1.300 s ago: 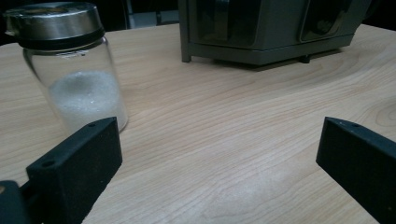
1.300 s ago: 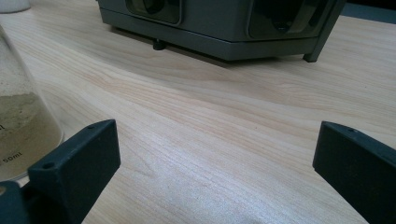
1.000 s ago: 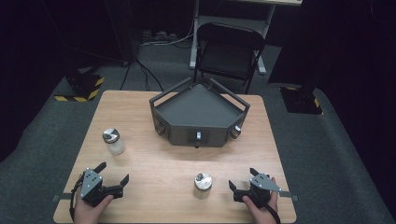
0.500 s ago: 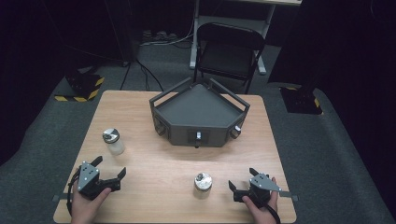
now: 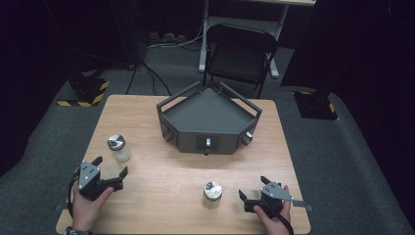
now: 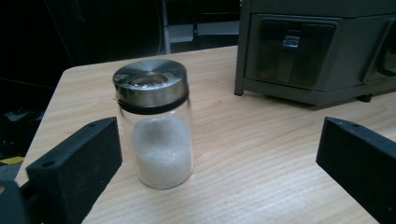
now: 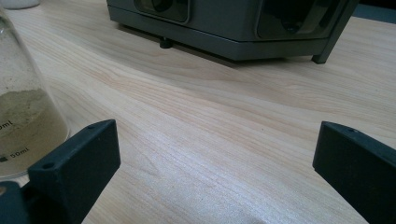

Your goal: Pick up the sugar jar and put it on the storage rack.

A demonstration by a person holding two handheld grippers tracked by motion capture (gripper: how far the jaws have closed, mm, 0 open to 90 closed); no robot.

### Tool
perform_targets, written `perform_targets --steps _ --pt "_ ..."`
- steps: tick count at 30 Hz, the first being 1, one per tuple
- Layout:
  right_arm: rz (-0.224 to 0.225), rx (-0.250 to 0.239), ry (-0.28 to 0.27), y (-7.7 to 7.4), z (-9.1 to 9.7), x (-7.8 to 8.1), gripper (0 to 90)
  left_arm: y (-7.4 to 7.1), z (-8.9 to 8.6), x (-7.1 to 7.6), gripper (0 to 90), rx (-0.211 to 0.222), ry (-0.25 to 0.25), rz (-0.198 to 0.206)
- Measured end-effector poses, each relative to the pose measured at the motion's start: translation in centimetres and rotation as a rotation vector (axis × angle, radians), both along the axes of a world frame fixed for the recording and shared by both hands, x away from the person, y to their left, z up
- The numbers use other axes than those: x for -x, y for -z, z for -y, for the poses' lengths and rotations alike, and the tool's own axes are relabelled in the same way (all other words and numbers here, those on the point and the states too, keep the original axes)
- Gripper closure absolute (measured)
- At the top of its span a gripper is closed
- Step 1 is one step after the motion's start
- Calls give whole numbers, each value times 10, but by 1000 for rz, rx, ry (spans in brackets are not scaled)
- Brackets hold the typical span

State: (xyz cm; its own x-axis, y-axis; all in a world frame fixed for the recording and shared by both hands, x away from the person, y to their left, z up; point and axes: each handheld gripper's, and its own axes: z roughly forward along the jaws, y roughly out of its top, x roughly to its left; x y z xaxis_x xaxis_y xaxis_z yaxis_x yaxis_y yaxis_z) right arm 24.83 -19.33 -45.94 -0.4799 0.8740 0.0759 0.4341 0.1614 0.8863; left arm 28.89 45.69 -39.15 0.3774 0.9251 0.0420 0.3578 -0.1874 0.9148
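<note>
While it is standing upright on the pale wooden table (image 5: 161, 196), the small clear glass jar with the brushed-metal screw lid and white granules inside (image 6: 154, 123) is sitting just beyond the left gripper (image 5: 108, 172), out toward twelve o'clock from the jaws and nearer the left one. In the high view that jar (image 5: 119, 148) is resting near the table's nine o'clock edge, apart from everything else. The left jaws are standing spread wide, pinching nothing, and the jar is not yet between them.

It is looking like a light, rigid, breakable thing: smooth glass that I'd judge slippery, with the fill sitting low, so tipping is the worry. The best hold is probably across the straight glass wall below the lid's black ring, squarely and gently, not on the rounded metal cap.

Moving outward, a second glass jar with a metal lid and tan powder (image 5: 212, 193) is standing at six o'clock on the table, just at nine o'clock of the right gripper (image 5: 252, 192), whose jaws are likewise gaping open and holding nothing. Its own view is catching that jar's wall (image 7: 25, 116) beside its left jaw.

Behind, at twelve o'clock, the dark grey angular metal box (image 5: 208, 120) is sitting, with a black folding chair (image 5: 240, 54) beyond the table.
</note>
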Motion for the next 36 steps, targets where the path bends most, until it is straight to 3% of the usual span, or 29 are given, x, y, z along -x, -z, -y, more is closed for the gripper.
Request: perform_targets --steps 12,23,29,36 --pt "3 3 -1 0 0 0 8 -2 -2 -20 5 -15 -30 -7" --pt "2 4 -2 0 -1 0 7 2 -3 -41 5 -22 -52 -40" --pt "3 2 -2 0 0 0 8 5 -5 -51 8 3 -58 -56" --pt "2 7 -6 0 -1 0 7 4 -3 -61 17 -9 -58 -53"
